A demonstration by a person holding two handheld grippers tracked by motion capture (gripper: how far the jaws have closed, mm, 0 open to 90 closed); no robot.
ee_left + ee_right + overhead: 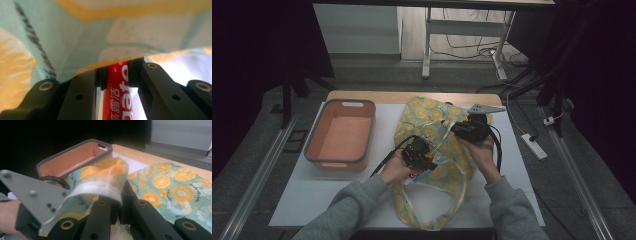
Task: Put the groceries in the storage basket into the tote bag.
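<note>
A tote bag (428,114) printed with orange slices lies across the white mat. My left gripper (424,164) is shut on a red toothpaste box (416,176) at the bag's left edge. In the left gripper view the red box (117,87) with white lettering sits pinched between the jaws, and the bag's cloth (100,30) drapes over the jaw tips. My right gripper (463,131) is shut on the bag's hem and holds it lifted. In the right gripper view the bunched hem (100,180) rises out of the shut jaws, with the rest of the bag (172,185) flat beyond.
An orange bin (371,130) with a grey rim stands empty at the left of the mat, and it appears as the bin (72,157) beyond the hem. The left hand's gripper, with its grey plate (32,195), is close by. A power strip (534,146) lies on the floor at right.
</note>
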